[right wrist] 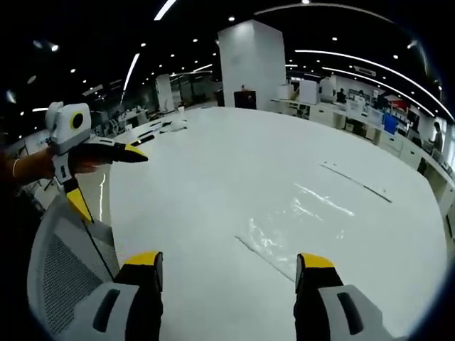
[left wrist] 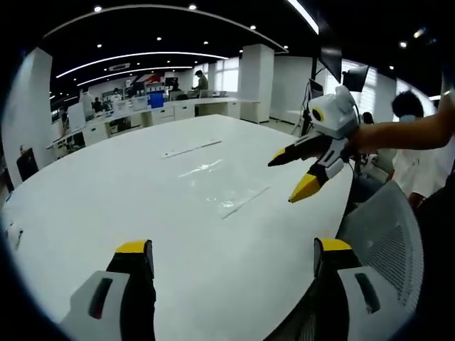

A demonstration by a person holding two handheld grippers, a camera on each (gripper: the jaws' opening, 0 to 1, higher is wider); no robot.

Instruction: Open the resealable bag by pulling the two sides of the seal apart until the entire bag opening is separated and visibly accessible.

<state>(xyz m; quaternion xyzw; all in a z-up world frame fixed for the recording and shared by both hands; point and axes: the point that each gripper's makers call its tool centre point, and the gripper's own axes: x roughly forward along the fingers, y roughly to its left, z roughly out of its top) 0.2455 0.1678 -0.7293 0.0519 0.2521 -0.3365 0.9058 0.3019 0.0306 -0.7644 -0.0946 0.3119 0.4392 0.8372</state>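
Both hand-held grippers spread wide, left [left wrist: 227, 259], right [right wrist: 227, 270], clear bag [right wrist: 298, 227] flat on white table [right wrist: 213, 185], mesh chair [right wrist: 67, 266] beside.

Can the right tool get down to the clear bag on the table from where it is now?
Probably yes: the right tool hangs open above the bag, with bare table between and the left tool off to the side.

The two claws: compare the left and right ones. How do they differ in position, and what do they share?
In the left gripper view, the right claw hovers above the table, right of the clear bag, angled down toward it. In the right gripper view, the left claw hangs off the table's left edge, over a mesh chair, farther from the bag. Both are open, yellow-tipped and hold nothing.
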